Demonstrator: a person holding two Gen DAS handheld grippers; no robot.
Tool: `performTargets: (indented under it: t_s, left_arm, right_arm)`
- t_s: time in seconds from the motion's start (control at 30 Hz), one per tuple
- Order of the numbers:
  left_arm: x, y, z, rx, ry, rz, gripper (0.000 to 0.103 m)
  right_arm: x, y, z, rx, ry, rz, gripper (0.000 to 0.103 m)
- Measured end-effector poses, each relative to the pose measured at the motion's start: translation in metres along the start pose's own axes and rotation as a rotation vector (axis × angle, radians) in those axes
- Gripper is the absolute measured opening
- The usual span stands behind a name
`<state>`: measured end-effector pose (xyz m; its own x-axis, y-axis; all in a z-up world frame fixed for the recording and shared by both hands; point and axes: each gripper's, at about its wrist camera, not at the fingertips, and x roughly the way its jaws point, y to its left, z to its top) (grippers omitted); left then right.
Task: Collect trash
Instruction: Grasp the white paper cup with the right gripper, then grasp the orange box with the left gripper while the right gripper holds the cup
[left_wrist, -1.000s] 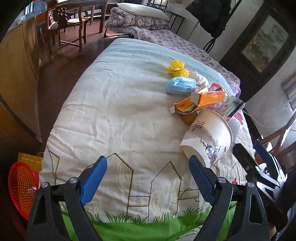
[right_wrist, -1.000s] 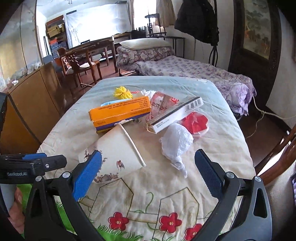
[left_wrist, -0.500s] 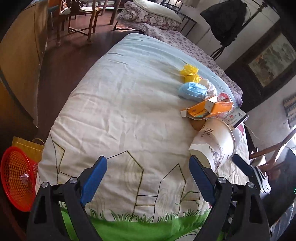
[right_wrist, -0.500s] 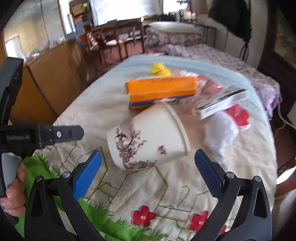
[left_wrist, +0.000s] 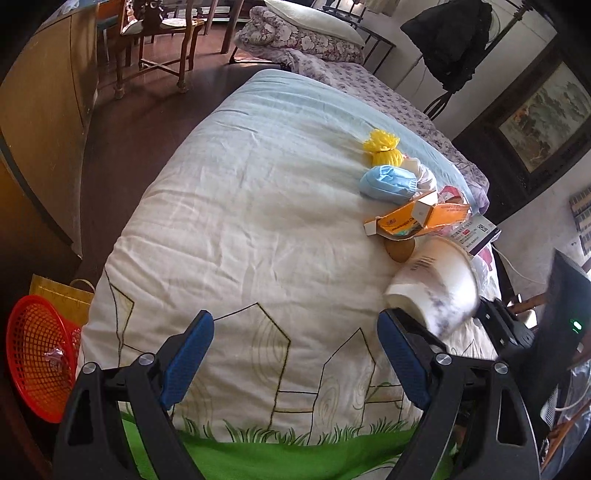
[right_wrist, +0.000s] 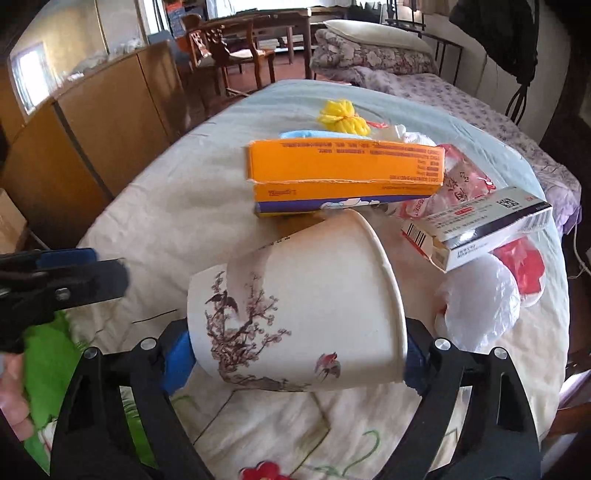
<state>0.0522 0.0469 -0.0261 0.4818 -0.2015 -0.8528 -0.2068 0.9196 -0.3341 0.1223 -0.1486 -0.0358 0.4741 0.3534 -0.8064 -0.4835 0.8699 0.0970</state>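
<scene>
A white paper cup with a plum-blossom print (right_wrist: 303, 317) lies on its side on the cloth-covered table (right_wrist: 199, 206). My right gripper (right_wrist: 295, 354) has its blue fingers on either side of the cup, touching it. The cup also shows blurred in the left wrist view (left_wrist: 436, 291). Behind it lie an orange box (right_wrist: 343, 173), a white medicine box (right_wrist: 480, 232), a white plastic bag (right_wrist: 480, 306), a red wrapper (right_wrist: 524, 266), a blue face mask (left_wrist: 388, 182) and a yellow net (left_wrist: 382, 147). My left gripper (left_wrist: 291, 362) is open and empty over the table's near edge.
A red mesh basket (left_wrist: 37, 354) and a yellow bag (left_wrist: 62, 295) sit on the floor left of the table. A wooden cabinet (right_wrist: 103, 122) stands at the left, wooden chairs (right_wrist: 229, 51) and a bed (right_wrist: 461, 92) behind. The left gripper shows in the right view (right_wrist: 62, 280).
My right gripper has moved forward to the paper cup, and its fingers have come in around the cup. The left gripper has shifted a little, still open.
</scene>
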Motion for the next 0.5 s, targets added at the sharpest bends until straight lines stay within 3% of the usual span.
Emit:
performTargets:
  t_s: [0.2, 0.5]
  left_arm:
    - [-0.002, 0.005, -0.001, -0.017, -0.006, 0.009, 0.088]
    - [-0.001, -0.009, 0.001, 0.048, -0.002, 0.057, 0.088]
  right_arm:
    - [-0.041, -0.015, -0.017, 0.169, -0.075, 0.035, 0.085]
    - [-0.053, -0.02, -0.049, 0.294, -0.06, 0.035, 0.085]
